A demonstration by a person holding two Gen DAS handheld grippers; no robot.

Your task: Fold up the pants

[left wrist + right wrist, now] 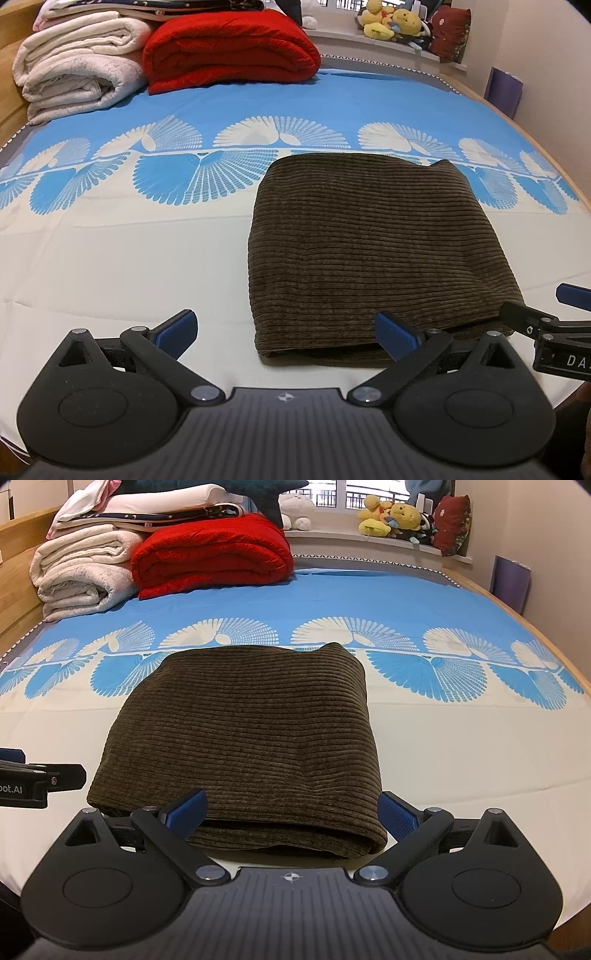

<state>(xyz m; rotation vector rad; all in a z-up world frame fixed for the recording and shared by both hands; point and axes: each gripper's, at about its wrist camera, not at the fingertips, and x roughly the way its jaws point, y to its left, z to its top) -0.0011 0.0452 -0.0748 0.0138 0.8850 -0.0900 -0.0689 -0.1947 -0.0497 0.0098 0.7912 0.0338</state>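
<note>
both the left gripper and right gripper gape wide, holding nothing, so a careless nudge could undo the folded pants on the bed.

Both rigs look identical: the left gripper and right gripper are matte black plastic with round pivot housings, silver rivets, blue ribbed pads and a ribbed grey deck with a tiny compass-style logo, white lettering on the sides
</note>
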